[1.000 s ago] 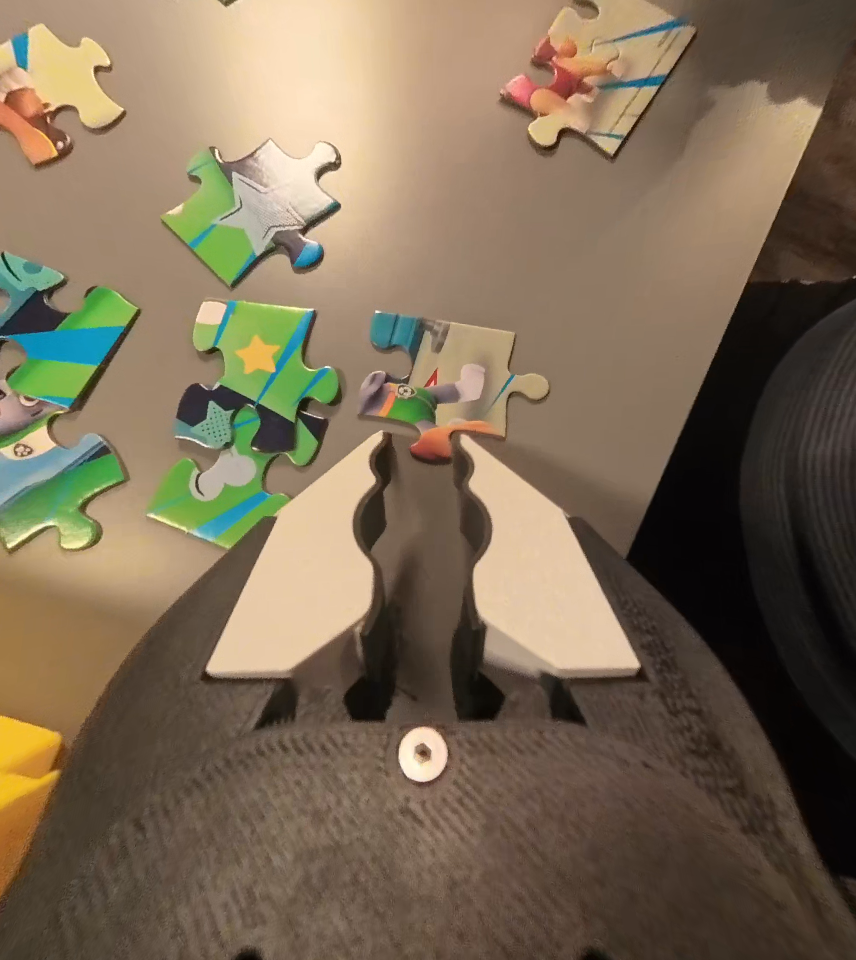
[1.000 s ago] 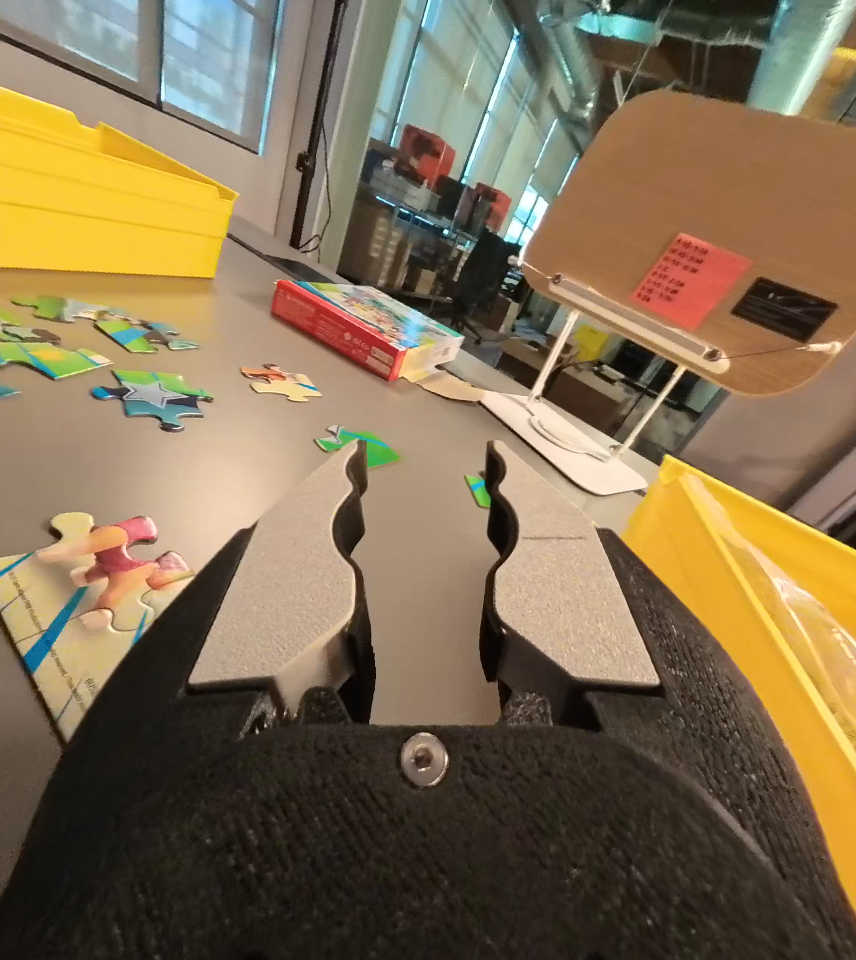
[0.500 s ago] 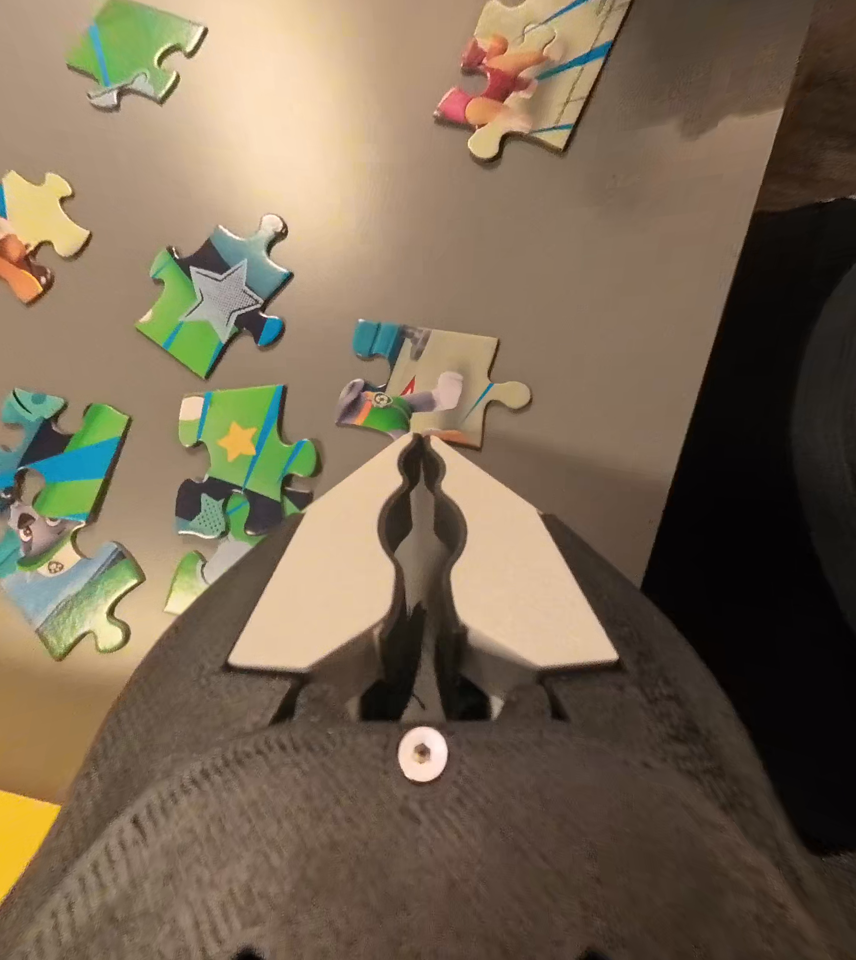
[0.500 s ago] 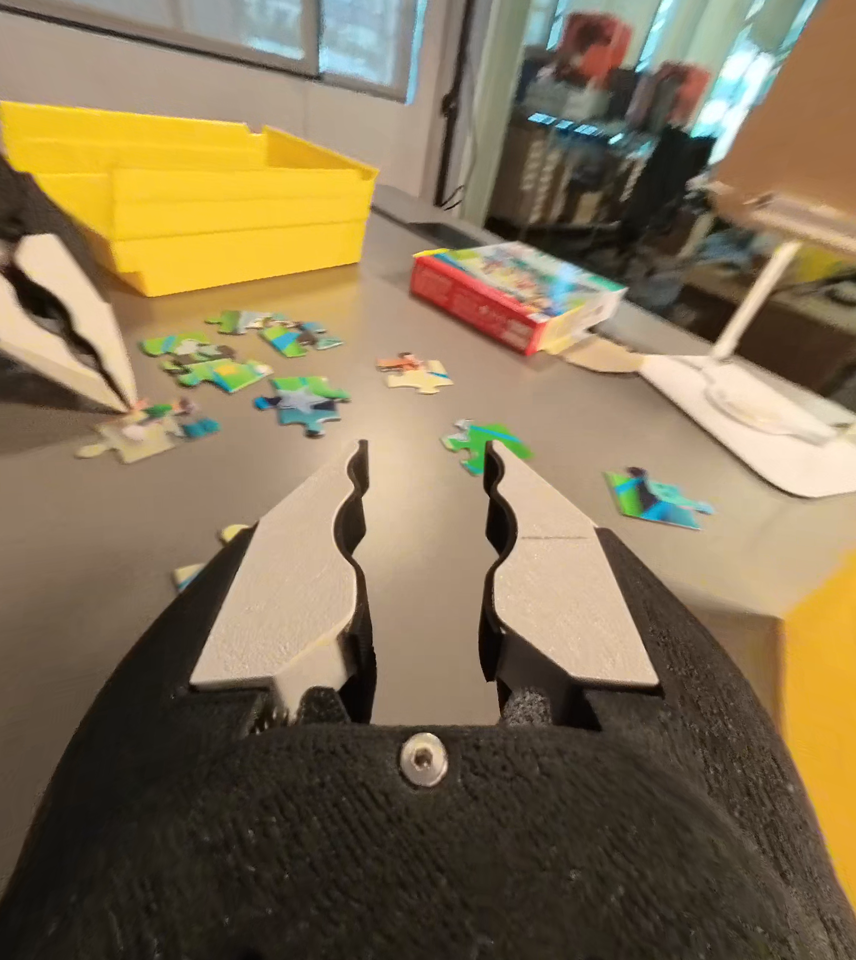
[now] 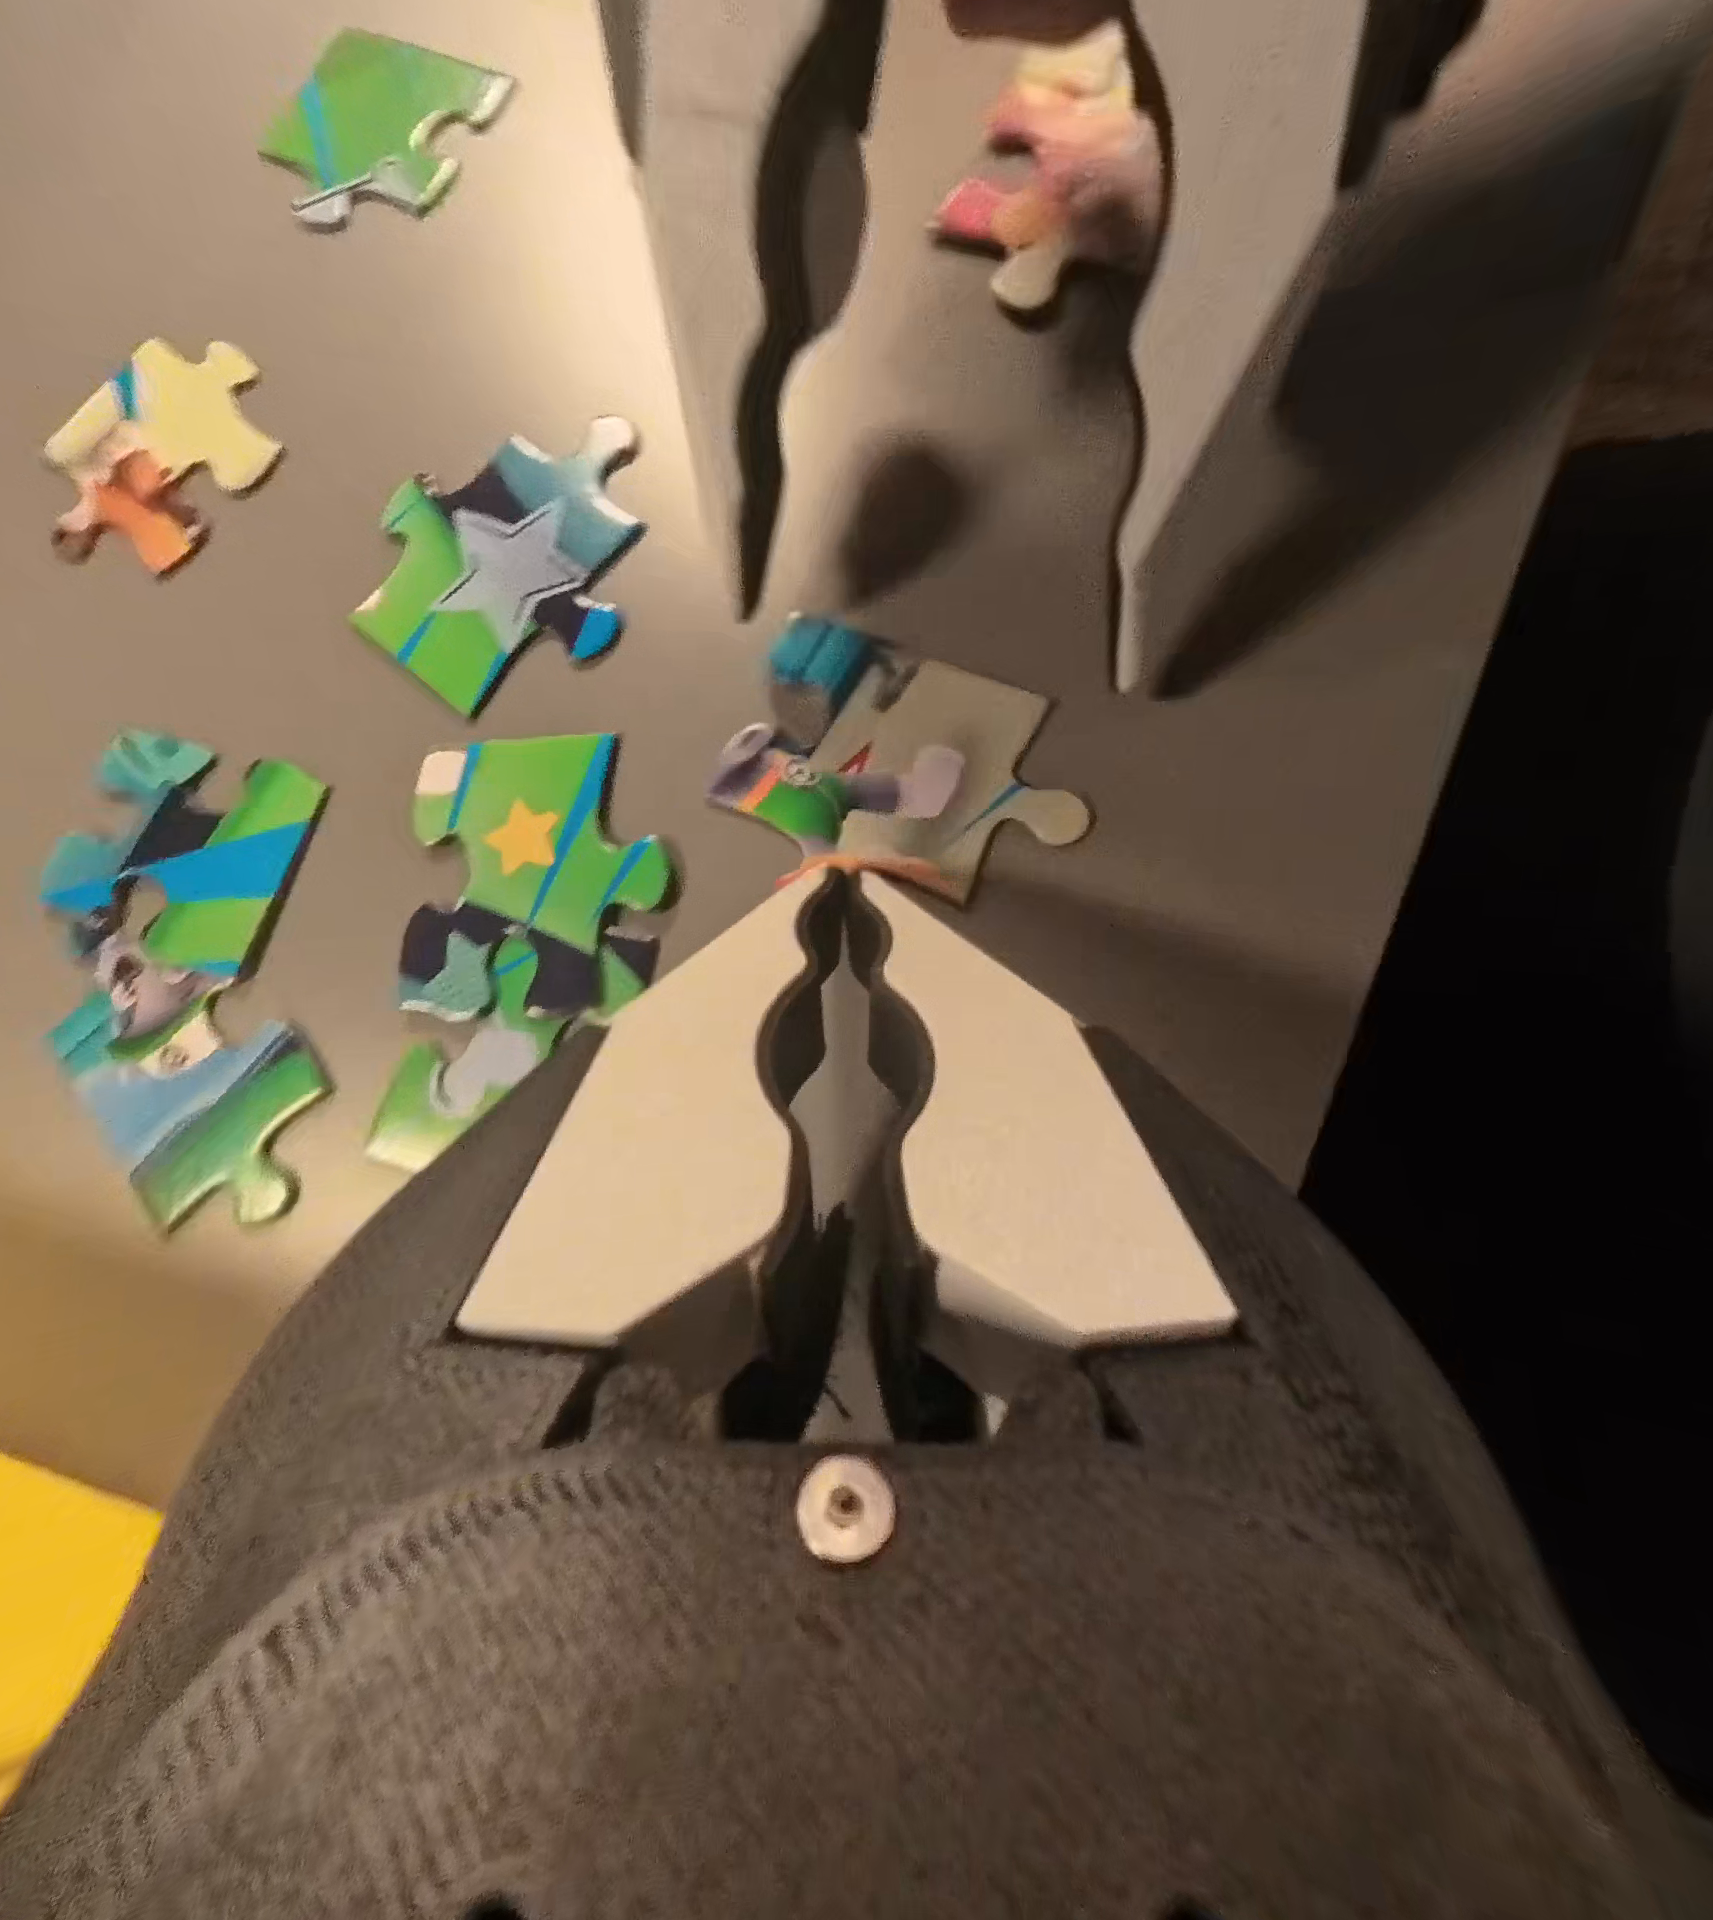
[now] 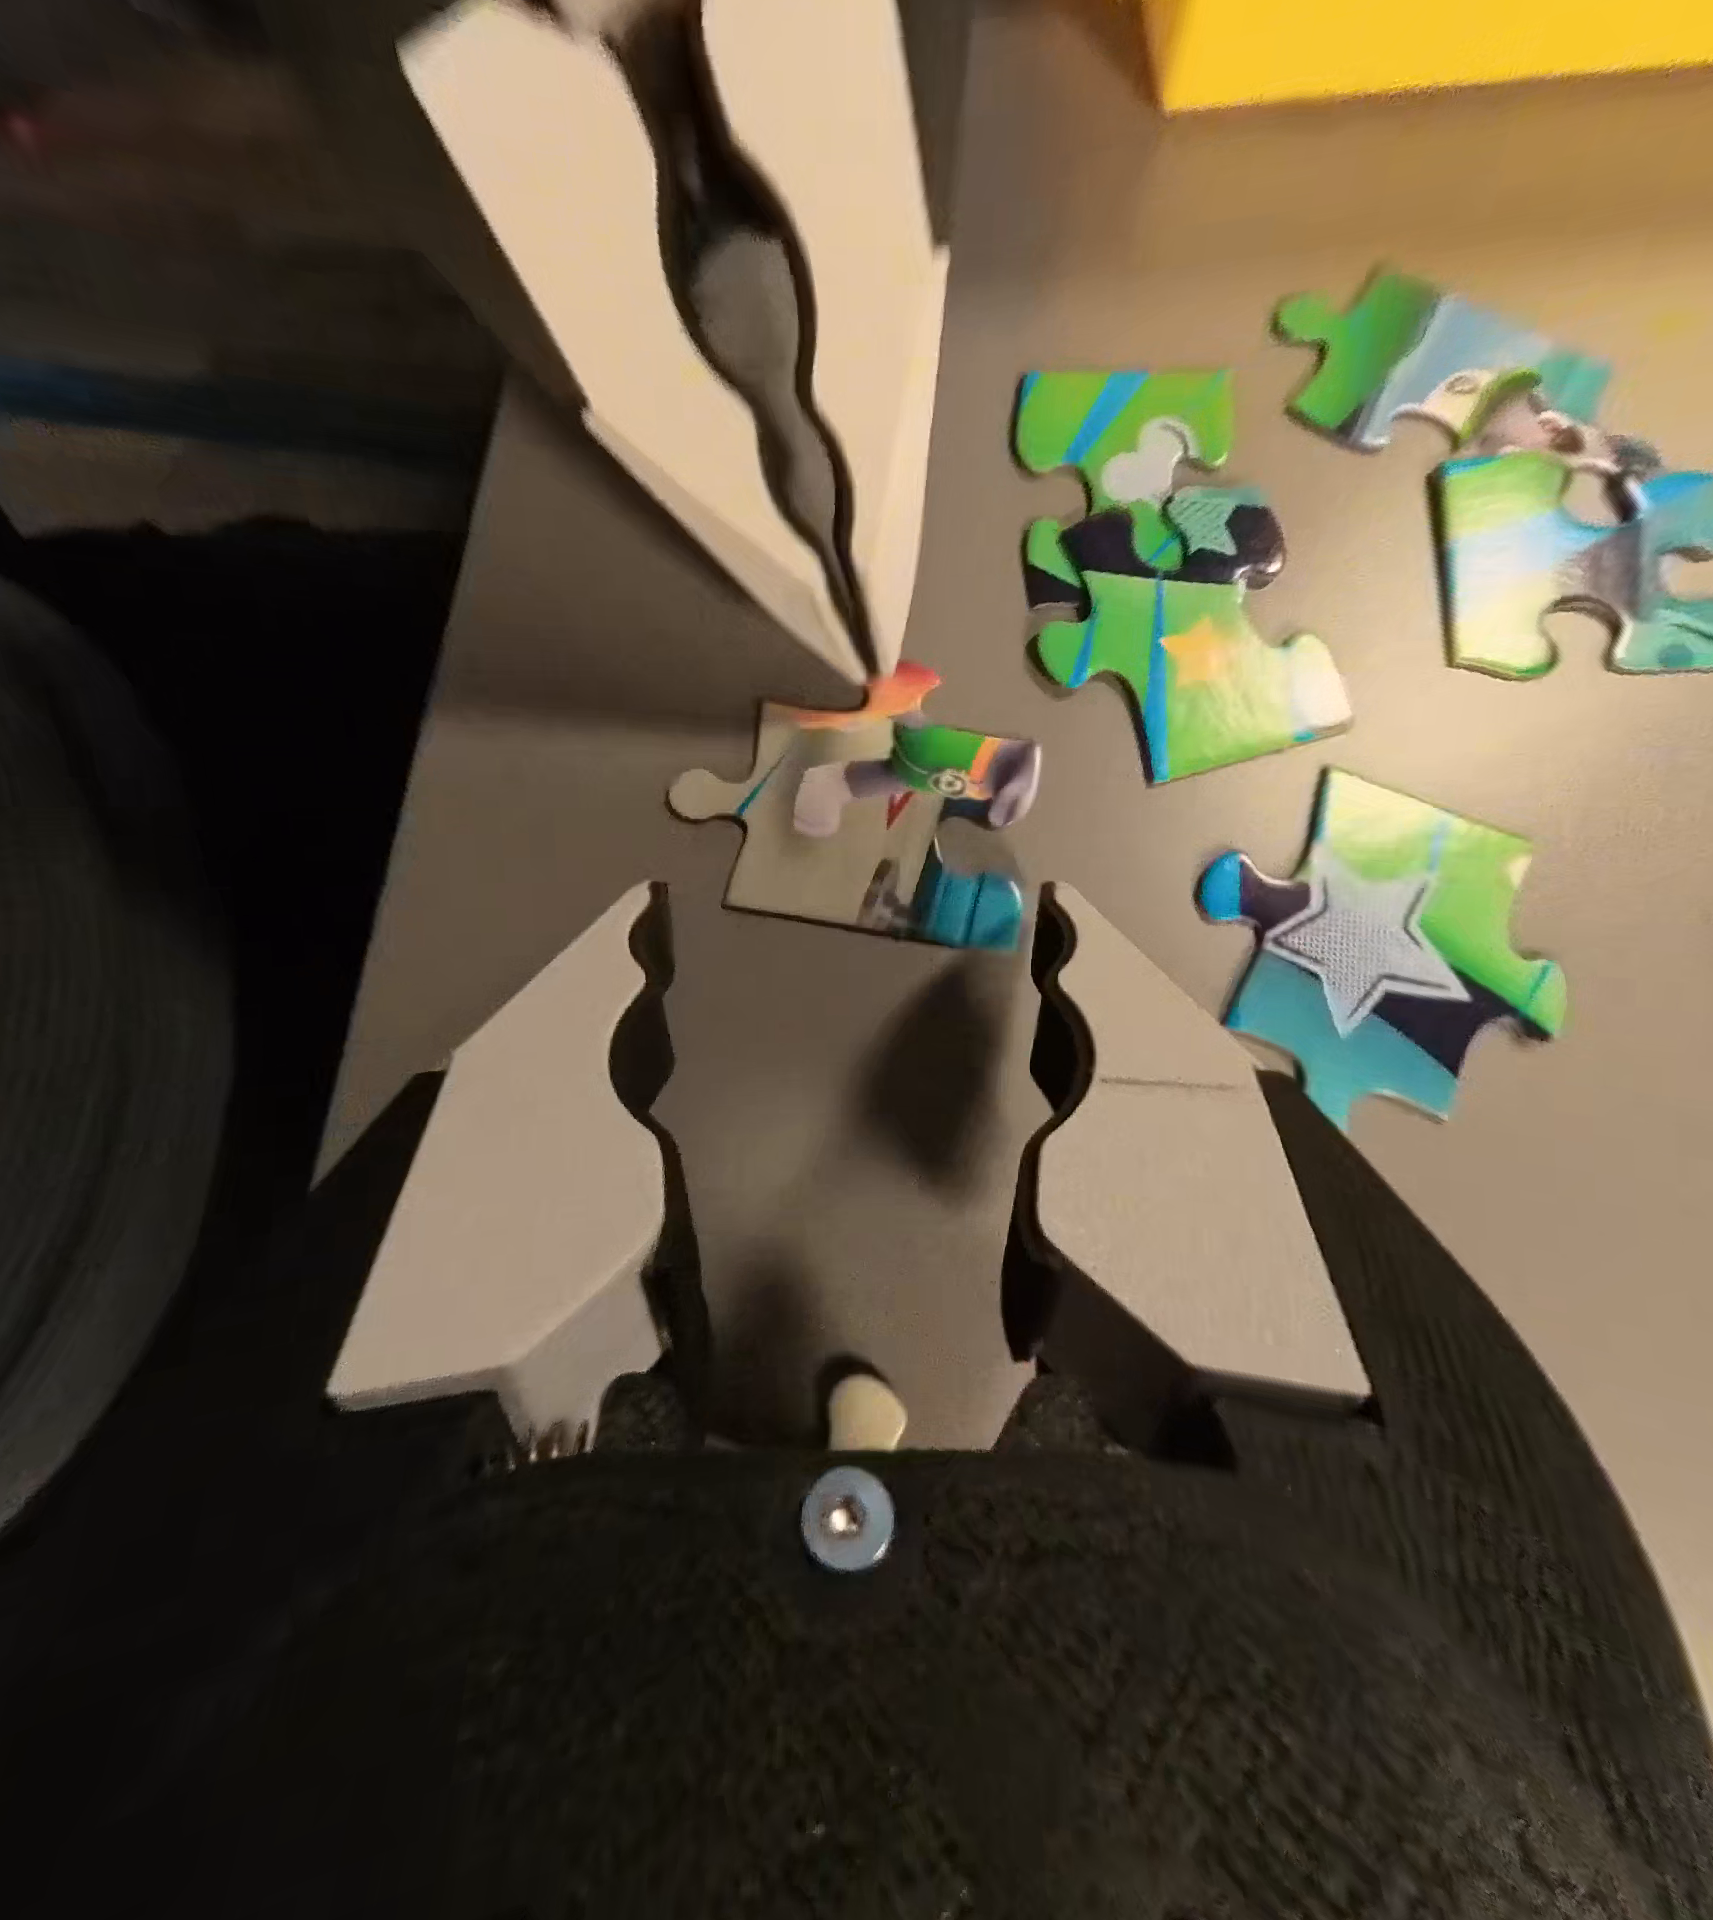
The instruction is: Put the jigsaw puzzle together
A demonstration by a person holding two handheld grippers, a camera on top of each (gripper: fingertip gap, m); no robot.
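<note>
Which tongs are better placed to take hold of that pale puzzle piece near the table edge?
Probably the left tongs: their tips are shut on the pale puzzle piece at its orange edge. The right tongs are open, just short of its far edge.

Worktop (image 6: 831, 1195): bare strip between right tool (image 6: 847, 904) and held piece (image 6: 873, 821). Star piece (image 6: 1382, 935) and green pieces (image 6: 1184, 623) crowd one side; worktop edge the other; left tool (image 6: 862, 665) opposite.

A grey desk (image 5: 156, 1195) under warm light; a yellow bin (image 6: 1454, 52) at its far edge, darkness beyond its near edge.
</note>
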